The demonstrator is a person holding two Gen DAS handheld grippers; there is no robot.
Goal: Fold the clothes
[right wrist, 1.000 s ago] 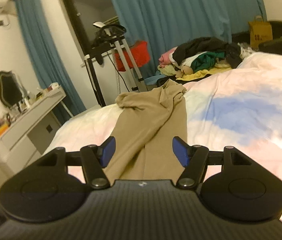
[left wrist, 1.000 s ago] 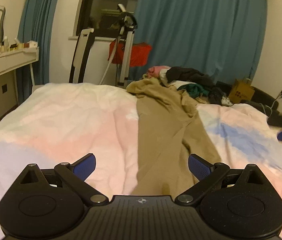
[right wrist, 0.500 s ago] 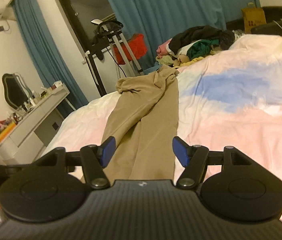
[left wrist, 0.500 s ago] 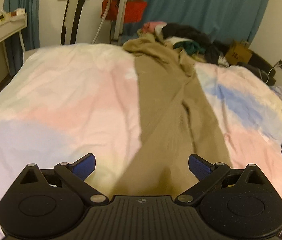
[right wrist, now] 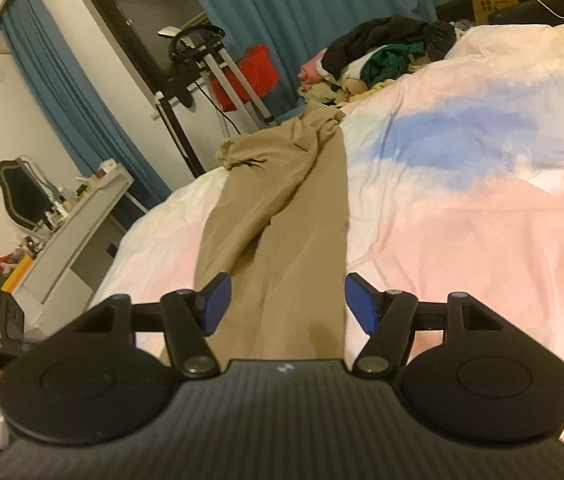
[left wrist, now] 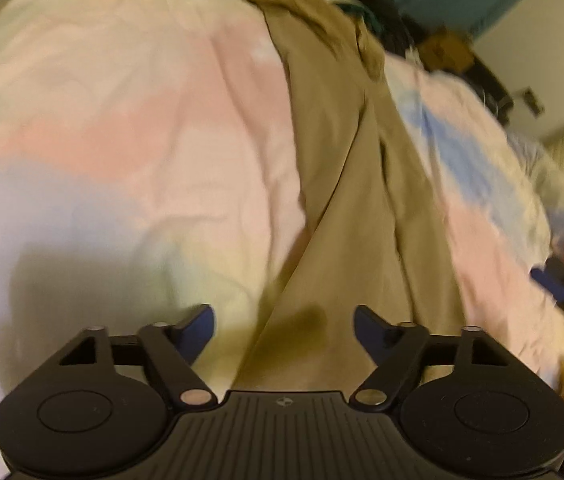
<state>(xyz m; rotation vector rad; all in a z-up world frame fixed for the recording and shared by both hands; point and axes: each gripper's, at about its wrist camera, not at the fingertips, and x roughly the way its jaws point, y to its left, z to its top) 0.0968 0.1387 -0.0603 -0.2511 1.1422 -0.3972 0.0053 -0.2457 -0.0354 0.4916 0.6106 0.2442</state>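
Tan trousers [left wrist: 346,184] lie stretched lengthwise on the bed, legs toward me, bunched waist at the far edge; they also show in the right wrist view [right wrist: 282,240]. My left gripper [left wrist: 284,326] is open and empty, hovering low over the near leg end. My right gripper [right wrist: 286,300] is open and empty, also over the near leg end. The right gripper shows at the right edge of the left wrist view [left wrist: 562,292]. The left gripper body shows at the left edge of the right wrist view [right wrist: 2,320].
The bed has a pastel pink, blue and white duvet [right wrist: 482,220]. A pile of other clothes [right wrist: 382,56] lies at the far end. A white desk with clutter [right wrist: 74,216], a stand with a red bag [right wrist: 242,76] and blue curtains [right wrist: 322,4] lie beyond.
Both grippers have tilted down and come closer to the near end of the trouser legs. The left wrist view is now blurred from motion. Both stay open.
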